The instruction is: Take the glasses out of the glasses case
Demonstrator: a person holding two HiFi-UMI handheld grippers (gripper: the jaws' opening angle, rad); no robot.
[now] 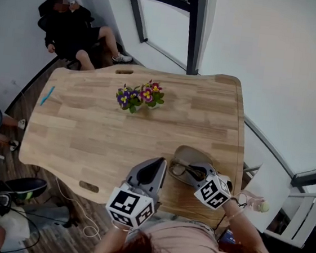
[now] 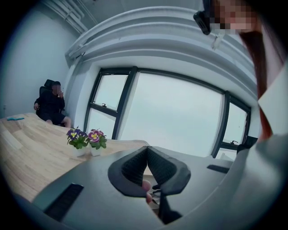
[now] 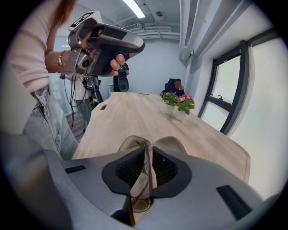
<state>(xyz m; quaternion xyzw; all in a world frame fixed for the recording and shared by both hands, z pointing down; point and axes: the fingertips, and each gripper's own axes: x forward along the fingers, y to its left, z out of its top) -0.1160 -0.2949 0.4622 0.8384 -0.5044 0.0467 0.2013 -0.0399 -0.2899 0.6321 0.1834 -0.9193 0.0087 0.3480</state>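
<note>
Glasses (image 3: 146,177), one pair, pinched by right tongs (image 3: 148,148), left tongs (image 2: 147,148) closed, one case (image 3: 169,143)

table (image 1: 88,138): light wood grain. case (image 1: 191,154): beige. glasses (image 3: 140,200): thin dark frame. left gripper (image 2: 146,150), right gripper (image 3: 148,148): grey, black ribbed pads (image 3: 130,168). cubes (image 1: 130,206): white, black square markers. flowers (image 1: 140,97): purple, pink, green leaves. pen (image 1: 47,94): blue.

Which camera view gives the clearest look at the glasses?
The right gripper view: the right gripper holds the glasses close-up, above the case. The head view shows the glasses small; the left gripper view hardly shows them.
</note>
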